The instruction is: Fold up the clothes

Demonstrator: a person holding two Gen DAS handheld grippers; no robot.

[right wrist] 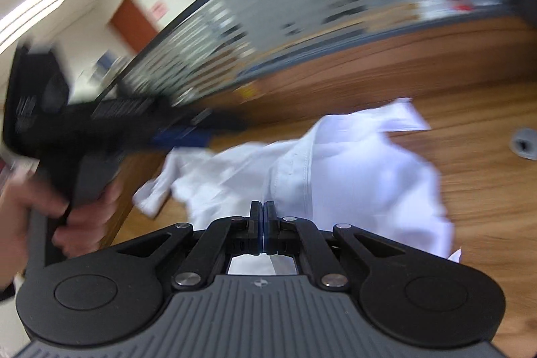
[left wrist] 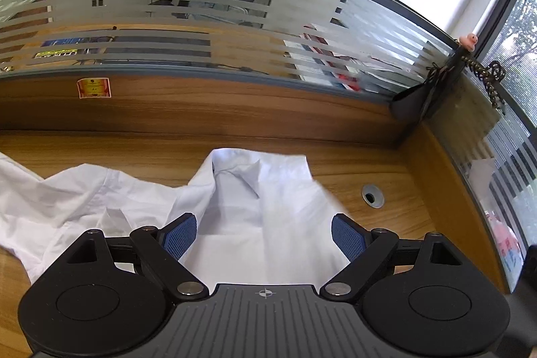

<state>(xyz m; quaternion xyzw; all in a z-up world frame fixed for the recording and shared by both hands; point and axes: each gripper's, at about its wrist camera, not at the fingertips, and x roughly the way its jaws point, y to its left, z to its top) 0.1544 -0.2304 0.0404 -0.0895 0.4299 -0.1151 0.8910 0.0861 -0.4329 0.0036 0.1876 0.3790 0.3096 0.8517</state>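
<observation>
Right wrist view: right gripper (right wrist: 264,217) jaws closed tight; cloth just ahead, but can't tell if any fabric is pinched. Left gripper (left wrist: 265,235) wide open, nothing between the pads, hovering over the white shirt (left wrist: 255,223). Shirt lies rumpled on the wooden desk (left wrist: 352,163), collar (left wrist: 250,171) up, one sleeve (left wrist: 67,207) sprawled sideways. Looks early: no clean folds yet; sleeves and body all left.
</observation>
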